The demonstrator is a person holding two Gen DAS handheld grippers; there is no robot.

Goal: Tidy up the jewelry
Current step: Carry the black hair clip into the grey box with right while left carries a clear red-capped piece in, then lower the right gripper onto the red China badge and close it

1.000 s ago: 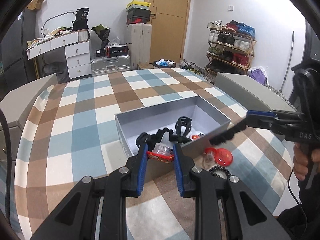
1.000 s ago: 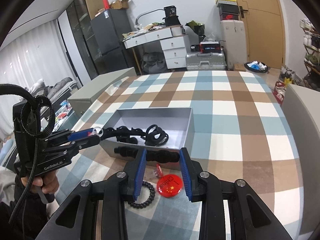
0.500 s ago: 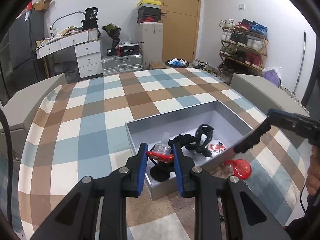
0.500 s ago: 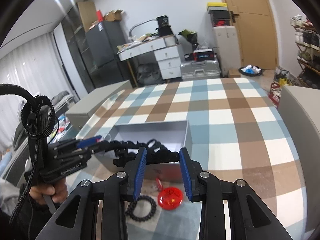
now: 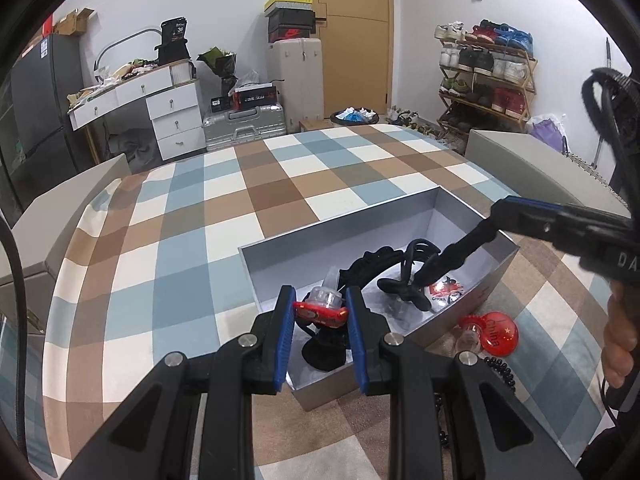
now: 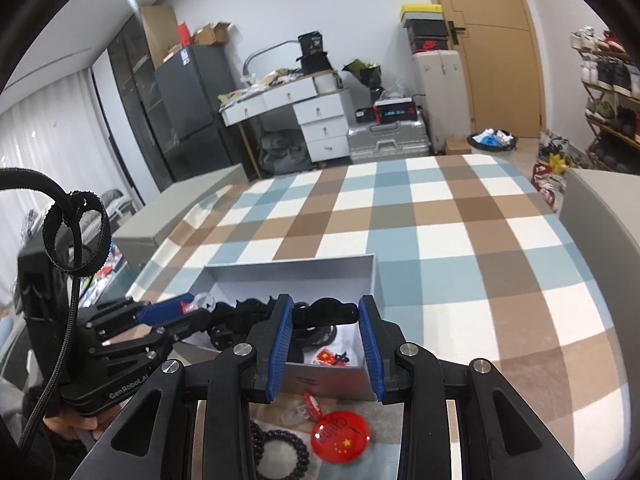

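Note:
A grey open box [image 5: 472,208] [image 6: 332,378] sits on the checked tablecloth with black hair accessories [image 5: 376,260] and a small red-and-white badge [image 5: 444,292] inside. My left gripper [image 5: 320,314] is shut on a red and clear pin [image 5: 322,308], held over the box's near corner. My right gripper [image 6: 324,316] is shut on a black hair clip [image 6: 326,311] over the box; it also shows in the left wrist view [image 5: 452,258]. A red round China badge [image 6: 342,436] [image 5: 496,334], a small red pin [image 6: 310,402] and a black bead bracelet [image 6: 280,454] lie on the cloth before the box.
The tablecloth [image 5: 192,240] covers a wide table. Grey chair backs stand at the left [image 5: 48,216] and right [image 5: 532,168] edges. Beyond are a white desk [image 5: 160,100], suitcases, a door and a shoe rack [image 5: 484,76].
Both grippers have moved forward over the box with their items. The right gripper's black clip now reaches down among the items inside the box.

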